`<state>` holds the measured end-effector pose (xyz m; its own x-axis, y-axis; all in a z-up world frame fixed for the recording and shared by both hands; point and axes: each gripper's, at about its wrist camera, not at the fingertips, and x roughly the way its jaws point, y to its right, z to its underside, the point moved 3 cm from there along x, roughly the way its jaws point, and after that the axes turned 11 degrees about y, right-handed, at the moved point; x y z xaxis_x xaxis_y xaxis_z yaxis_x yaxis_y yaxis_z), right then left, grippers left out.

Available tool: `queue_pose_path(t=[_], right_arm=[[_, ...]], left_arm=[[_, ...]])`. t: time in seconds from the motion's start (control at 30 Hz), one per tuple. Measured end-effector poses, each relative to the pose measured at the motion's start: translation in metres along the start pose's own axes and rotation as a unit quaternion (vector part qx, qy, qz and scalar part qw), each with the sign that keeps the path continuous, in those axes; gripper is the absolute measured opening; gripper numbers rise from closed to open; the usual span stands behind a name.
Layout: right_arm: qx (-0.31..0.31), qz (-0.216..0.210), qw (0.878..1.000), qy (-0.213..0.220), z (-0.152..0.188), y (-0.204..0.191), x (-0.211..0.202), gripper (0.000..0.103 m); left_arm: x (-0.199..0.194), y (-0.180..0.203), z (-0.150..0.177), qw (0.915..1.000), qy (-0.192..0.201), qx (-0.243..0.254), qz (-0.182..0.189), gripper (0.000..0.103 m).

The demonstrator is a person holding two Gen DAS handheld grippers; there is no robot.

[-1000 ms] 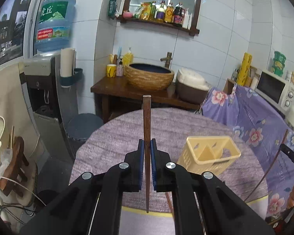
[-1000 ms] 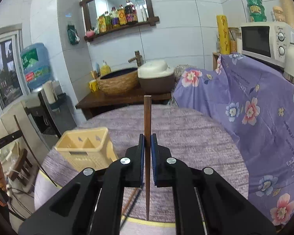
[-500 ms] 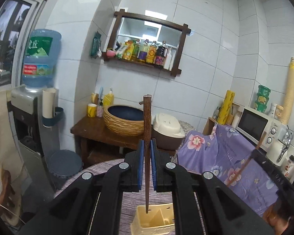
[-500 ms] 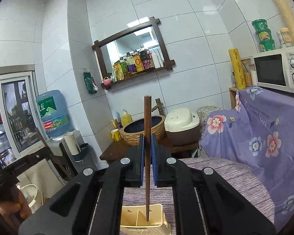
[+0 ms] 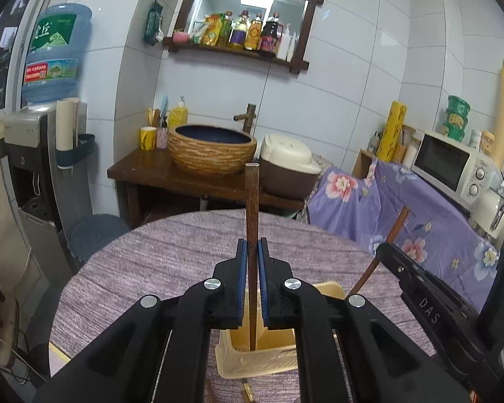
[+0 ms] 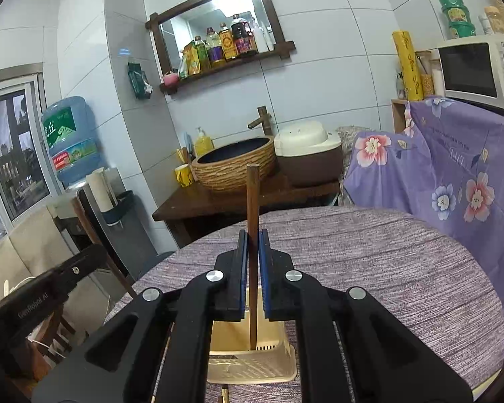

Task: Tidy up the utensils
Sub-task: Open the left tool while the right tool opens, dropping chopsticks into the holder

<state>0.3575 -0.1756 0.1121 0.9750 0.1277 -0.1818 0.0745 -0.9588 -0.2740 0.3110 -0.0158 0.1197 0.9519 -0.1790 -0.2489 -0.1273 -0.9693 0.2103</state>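
My left gripper point(image 5: 251, 252) is shut on a brown wooden chopstick point(image 5: 252, 208) held upright, its lower tip inside the cream plastic utensil holder point(image 5: 258, 362) on the purple round table point(image 5: 151, 268). My right gripper point(image 6: 252, 243) is shut on another brown chopstick point(image 6: 252, 201), upright, with its lower tip inside the same holder point(image 6: 252, 366). The right gripper and its chopstick point(image 5: 391, 235) show at the right of the left wrist view. The left gripper body point(image 6: 50, 288) shows at the left of the right wrist view.
More utensils lie on the table just in front of the holder point(image 5: 247, 391). Behind the table are a wooden stand with a woven basin point(image 5: 211, 149), a rice cooker point(image 5: 287, 164), a water dispenser point(image 5: 40, 134) and a microwave point(image 5: 453, 164) on a floral cloth.
Both grippers have tilted down from facing the wall and lowered their chopsticks, so both tips now sit inside the holder. The table fills more of each view.
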Motion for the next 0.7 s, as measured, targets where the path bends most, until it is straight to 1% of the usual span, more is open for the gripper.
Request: queue_pose_path(t=[0.1,0.27,0.5,0.57,0.6,0.63,0.67,0.7], right_arm=[[-0.003,0.003,1.000,-0.007,0.006,0.001,0.004,0.008],[-0.007,0.000,1.000,-0.005,0.006,0.003,0.003,0.008],[-0.022,-0.007,1.000,0.002,0.009,0.000,-0.001,0.010],[-0.024,-0.008,1.000,0.002,0.011,0.000,-0.002,0.022],[-0.023,-0.009,1.000,0.004,0.010,0.000,-0.004,0.043],[-0.022,-0.007,1.000,0.010,0.010,0.001,-0.006,0.057],[-0.023,-0.004,1.000,0.020,0.009,0.002,-0.011,0.058],[-0.027,-0.002,0.999,0.024,0.008,0.002,-0.015,0.058]], left_arm=[[0.005,-0.002,0.011,0.9999,-0.012,0.005,-0.002,0.008],[0.013,-0.009,0.024,0.9994,-0.033,-0.002,-0.004,0.008],[0.011,-0.011,0.028,0.9992,-0.039,-0.007,0.003,0.008],[0.008,-0.011,0.029,0.9993,-0.037,-0.006,0.006,0.010],[0.005,-0.011,0.028,0.9993,-0.036,-0.005,0.007,0.013],[0.002,-0.011,0.028,0.9994,-0.033,-0.004,0.008,0.021],[-0.003,-0.012,0.028,0.9996,-0.028,-0.005,0.009,0.034],[-0.009,-0.013,0.027,0.9997,-0.020,-0.006,0.011,0.041]])
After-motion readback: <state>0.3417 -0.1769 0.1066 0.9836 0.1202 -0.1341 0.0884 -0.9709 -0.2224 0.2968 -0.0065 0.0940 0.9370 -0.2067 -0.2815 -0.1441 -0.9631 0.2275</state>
